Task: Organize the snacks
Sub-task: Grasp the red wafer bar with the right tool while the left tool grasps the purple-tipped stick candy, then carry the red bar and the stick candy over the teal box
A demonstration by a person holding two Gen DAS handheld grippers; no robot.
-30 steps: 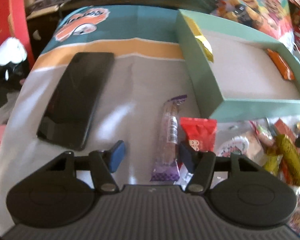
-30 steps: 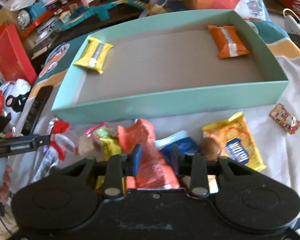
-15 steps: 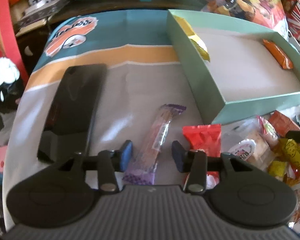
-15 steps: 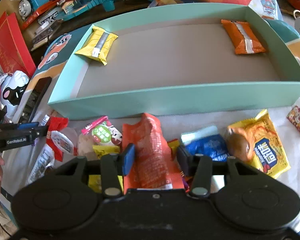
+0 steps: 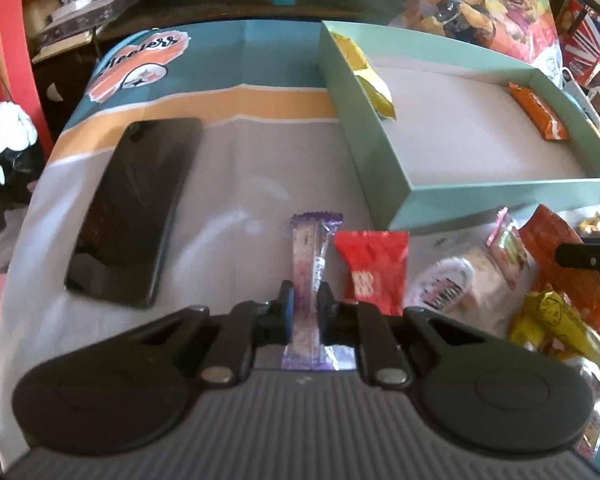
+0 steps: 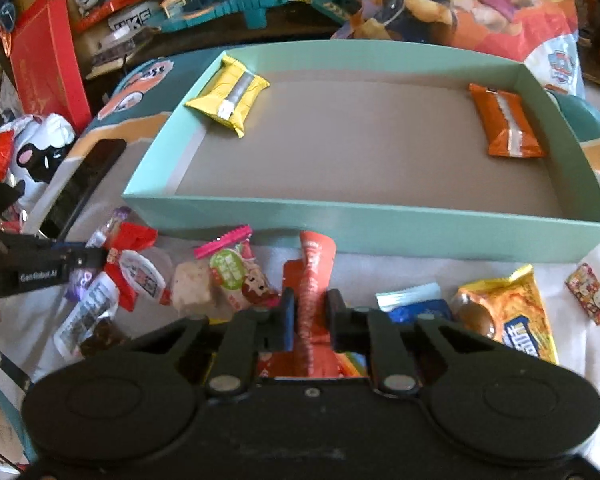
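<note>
a: left wrist view first. why is the left gripper (image 5: 303, 304) pinched so narrow?

b: its jaws have just been closing, and now they clamp the purple bar (image 5: 311, 256) near its close end, so the bar can be lifted whole. the far end still points toward the teal box (image 5: 500, 196).

a: and the other hand?

b: the right gripper (image 6: 309, 314) has done likewise: jaws just closed, crumpling the orange packet (image 6: 314, 276) between them, right in front of the box wall.

a: what goes in the box?

b: a yellow packet (image 6: 228, 96) and an orange bar (image 6: 506, 124) lie in opposite far corners (sorting by colour, i'd guess), middle bare.

a: anything in the way?

b: the near wall must be cleared. a red packet (image 5: 374, 268) lies just beside the purple bar, a black phone (image 5: 136, 208) well to its left, and loose snacks crowd the orange packet on both sides.
</note>
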